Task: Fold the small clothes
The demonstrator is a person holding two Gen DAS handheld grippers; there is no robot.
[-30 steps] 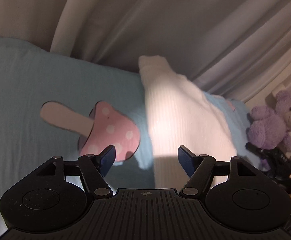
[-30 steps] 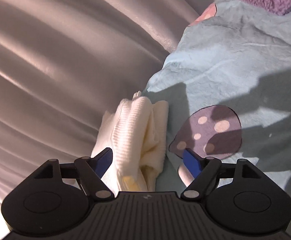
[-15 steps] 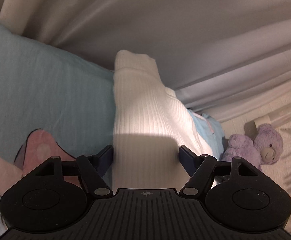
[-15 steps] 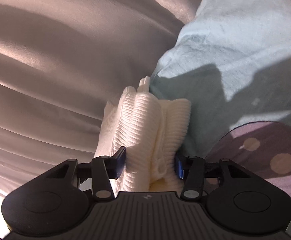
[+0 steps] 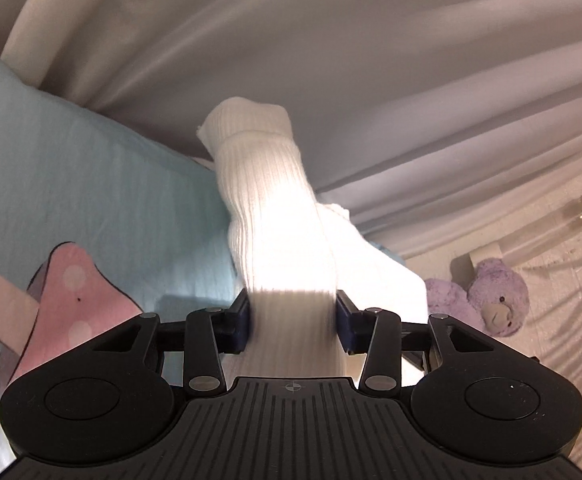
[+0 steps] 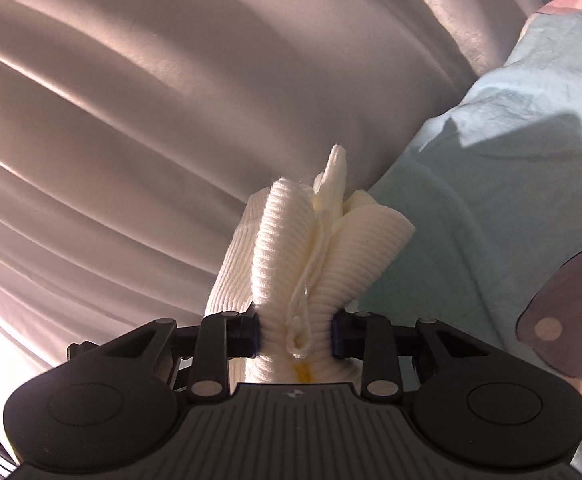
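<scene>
A white ribbed garment point(image 5: 279, 232) lies along the far edge of a light blue sheet point(image 5: 91, 200), against a grey curtain. My left gripper point(image 5: 293, 326) is shut on one end of it, the cloth pinched between both blue pads. My right gripper point(image 6: 295, 334) is shut on the other end, the bunched white ribbed garment point(image 6: 311, 248) standing up in folds between the fingers, with a loose thread hanging down. The part of the garment below each gripper is hidden.
The grey curtain point(image 5: 371, 80) hangs right behind the garment. The sheet has mushroom prints, a pink mushroom print point(image 5: 75, 292) and a purple mushroom print point(image 6: 571, 316). A purple teddy bear point(image 5: 487, 300) sits at the right by a white textured wall.
Both grippers have moved in onto the garment and closed on it: the right one first, then the left. The cloth is now bunched between the pads.
</scene>
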